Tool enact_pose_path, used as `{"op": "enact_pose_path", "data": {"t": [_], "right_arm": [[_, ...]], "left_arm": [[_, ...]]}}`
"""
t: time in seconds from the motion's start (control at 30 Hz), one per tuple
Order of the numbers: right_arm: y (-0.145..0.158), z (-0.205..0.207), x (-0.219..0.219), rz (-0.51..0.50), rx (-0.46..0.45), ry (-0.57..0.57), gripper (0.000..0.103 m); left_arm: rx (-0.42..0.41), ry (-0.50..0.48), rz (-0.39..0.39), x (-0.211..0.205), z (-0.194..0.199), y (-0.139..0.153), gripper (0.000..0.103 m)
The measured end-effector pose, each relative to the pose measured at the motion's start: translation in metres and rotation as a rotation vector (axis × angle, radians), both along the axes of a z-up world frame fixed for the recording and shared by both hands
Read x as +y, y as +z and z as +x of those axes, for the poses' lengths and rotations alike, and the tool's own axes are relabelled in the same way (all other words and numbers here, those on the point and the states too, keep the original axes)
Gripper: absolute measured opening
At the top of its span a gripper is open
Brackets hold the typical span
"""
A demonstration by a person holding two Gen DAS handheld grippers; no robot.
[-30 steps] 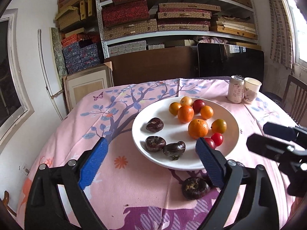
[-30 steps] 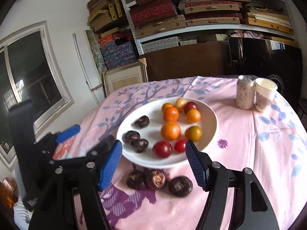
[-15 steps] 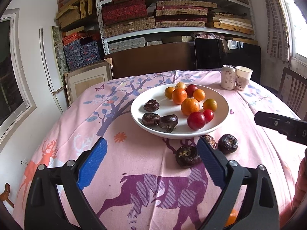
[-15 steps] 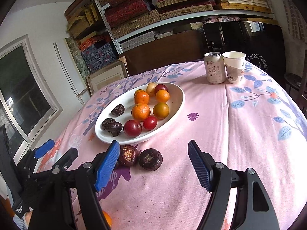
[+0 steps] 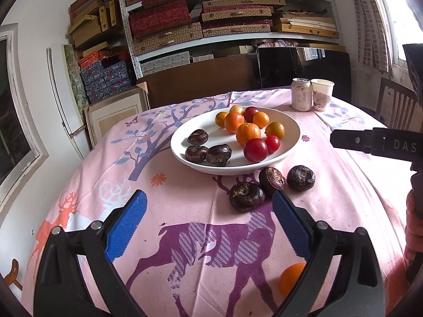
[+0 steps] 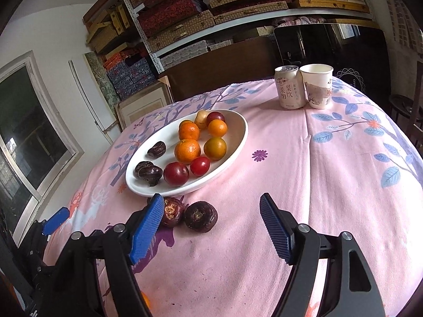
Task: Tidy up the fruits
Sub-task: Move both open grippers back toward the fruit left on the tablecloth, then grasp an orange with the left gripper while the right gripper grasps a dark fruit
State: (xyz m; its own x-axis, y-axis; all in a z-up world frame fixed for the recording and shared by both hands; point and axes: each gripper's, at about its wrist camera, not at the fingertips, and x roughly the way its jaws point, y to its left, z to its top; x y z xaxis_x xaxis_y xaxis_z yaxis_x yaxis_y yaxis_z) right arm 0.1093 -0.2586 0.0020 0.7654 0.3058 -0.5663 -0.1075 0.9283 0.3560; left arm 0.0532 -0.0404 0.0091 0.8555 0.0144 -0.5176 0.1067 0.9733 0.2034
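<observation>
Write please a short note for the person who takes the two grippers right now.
Left gripper: open, empty. Right gripper: open, empty.
White plate holds the oranges, red fruits and three dark water chestnuts.
Left to do: three chestnuts on the cloth beside the plate, and one orange near the table's front edge.

left gripper agape, right gripper agape

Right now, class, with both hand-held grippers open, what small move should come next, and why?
Probably ease the right hand-held gripper forward and down around the nearest dark fruit. It lies on the tablecloth outside the white plate, almost between the open jaws, while similar dark fruits already sit on the plate.
</observation>
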Motion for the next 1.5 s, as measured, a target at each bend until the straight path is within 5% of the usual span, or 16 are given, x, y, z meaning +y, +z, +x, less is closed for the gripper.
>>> {"op": "enact_pose_path", "data": {"t": [0.17, 0.43, 0.57, 0.8, 0.93, 1.37, 1.5], "right_arm": [[-0.001, 0.001, -0.001, 0.001, 0.003, -0.003, 0.076], [-0.008, 0.005, -0.002, -0.004, 0.037, -0.002, 0.080], [-0.010, 0.006, -0.002, -0.001, 0.049, -0.001, 0.080], [-0.011, 0.005, 0.003, -0.010, 0.058, 0.021, 0.080], [-0.016, 0.008, 0.010, -0.029, 0.085, 0.046, 0.080], [-0.038, 0.028, 0.053, -0.289, 0.114, 0.104, 0.079], [-0.048, 0.043, 0.051, -0.274, 0.170, 0.125, 0.062]], "left_arm": [[0.028, -0.040, -0.002, -0.006, -0.009, -0.004, 0.094], [0.202, -0.295, -0.071, -0.024, -0.031, -0.022, 0.094], [0.291, -0.342, -0.117, -0.027, -0.023, -0.034, 0.093], [0.458, -0.382, -0.162, -0.031, -0.009, -0.055, 0.053], [0.453, -0.385, -0.138, -0.034, -0.015, -0.056, 0.043], [0.431, -0.353, -0.227, -0.015, -0.014, -0.048, 0.042], [0.472, -0.351, -0.235, -0.016, -0.008, -0.054, 0.043]]}}
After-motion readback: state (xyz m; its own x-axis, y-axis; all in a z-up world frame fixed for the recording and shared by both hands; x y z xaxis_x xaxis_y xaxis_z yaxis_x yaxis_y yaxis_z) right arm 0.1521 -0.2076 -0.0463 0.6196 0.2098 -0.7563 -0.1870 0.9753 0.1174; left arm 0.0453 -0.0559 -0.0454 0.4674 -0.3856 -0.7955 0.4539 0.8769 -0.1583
